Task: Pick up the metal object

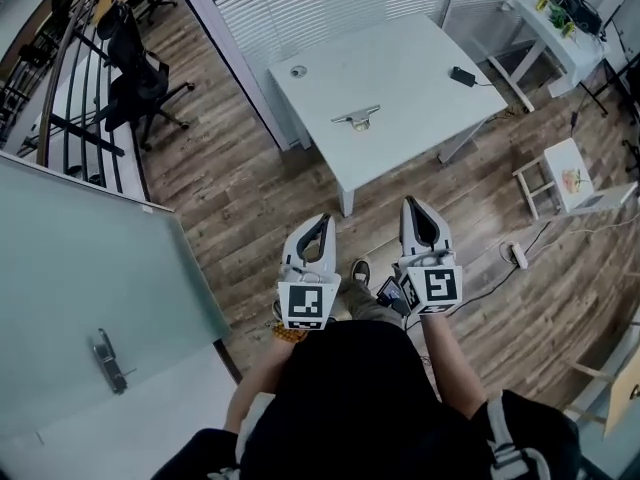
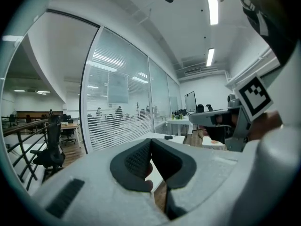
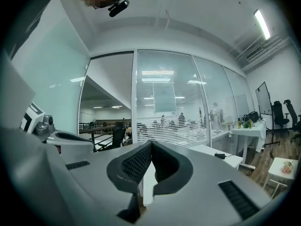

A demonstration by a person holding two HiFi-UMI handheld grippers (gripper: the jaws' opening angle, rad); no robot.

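Glass fills the near left of the head view: a frosted door (image 1: 90,268) with a metal handle (image 1: 110,361). Beyond it, a black office chair (image 1: 140,78) stands on the wood floor.

The left gripper (image 1: 320,222) is held in front of the person's waist and points roughly level toward the far white table (image 1: 420,58). In the left gripper view its jaws (image 2: 150,144) are pressed together at the tips with nothing between them.

The metal object (image 1: 356,118), a slim bracket-like piece, lies flat near the middle of that table. It is well apart from both grippers and nothing crowds it. A small round fitting (image 1: 298,71) sits at the table's far left and a black device (image 1: 463,76) with a cable at its right edge.

The right gripper (image 1: 418,208) is held just beside the left one, parallel to it and also about level. Its jaws (image 3: 151,146) are closed and empty too.

The step in hand looks like the approach, with the grasp not yet begun. To do it well, I judge that the person should step up to the near edge of the table and spread the jaws of whichever gripper will reach before it gets there. That gripper should then tip downward and straddle the object's narrow bar across its width, because so thin a piece lying flat may slide away if it is nudged from one side.

Farther right, a small white stool (image 1: 570,176) and a power strip (image 1: 517,255) stay clear of the path.
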